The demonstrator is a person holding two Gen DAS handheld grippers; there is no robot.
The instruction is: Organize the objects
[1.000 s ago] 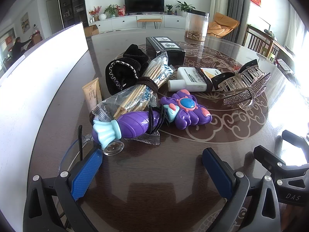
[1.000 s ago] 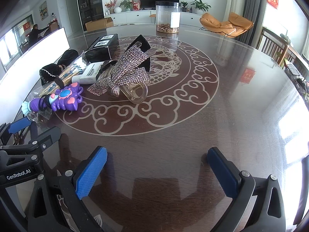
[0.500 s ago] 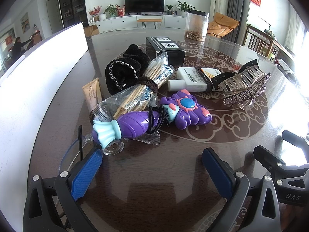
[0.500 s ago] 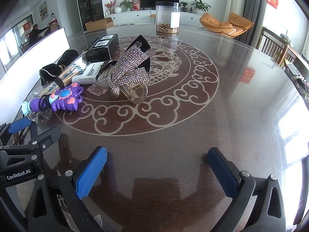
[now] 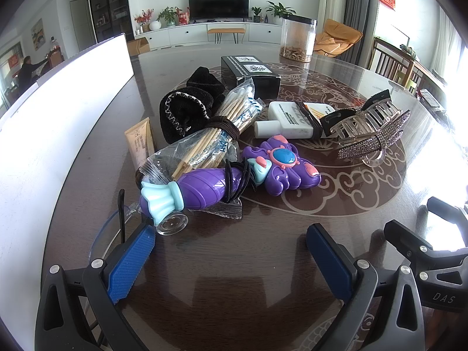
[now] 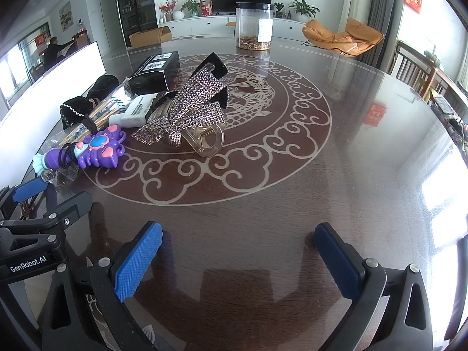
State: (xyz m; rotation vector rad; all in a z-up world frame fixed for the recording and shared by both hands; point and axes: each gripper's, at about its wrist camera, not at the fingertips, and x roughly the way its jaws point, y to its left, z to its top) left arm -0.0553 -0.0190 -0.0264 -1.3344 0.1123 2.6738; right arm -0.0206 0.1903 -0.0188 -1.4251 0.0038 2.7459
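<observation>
A pile of small objects lies on the dark round table (image 5: 234, 263). A purple toy wand (image 5: 228, 175) with black hair ties round it lies nearest my left gripper (image 5: 231, 245), which is open and empty just in front of it. Behind are a bag of cotton swabs (image 5: 216, 134), a black pouch (image 5: 187, 108), a beige tube (image 5: 140, 143), a white bottle (image 5: 286, 120), a rhinestone hair claw (image 5: 371, 134) and a black box (image 5: 251, 73). My right gripper (image 6: 238, 242) is open and empty over bare table, right of the wand (image 6: 87, 149) and claw (image 6: 190, 114).
A clear jar (image 6: 254, 26) stands at the far side of the table. A white panel (image 5: 58, 117) runs along the table's left edge. A clear plastic ring (image 5: 102, 234) lies by my left finger. Chairs stand at the right.
</observation>
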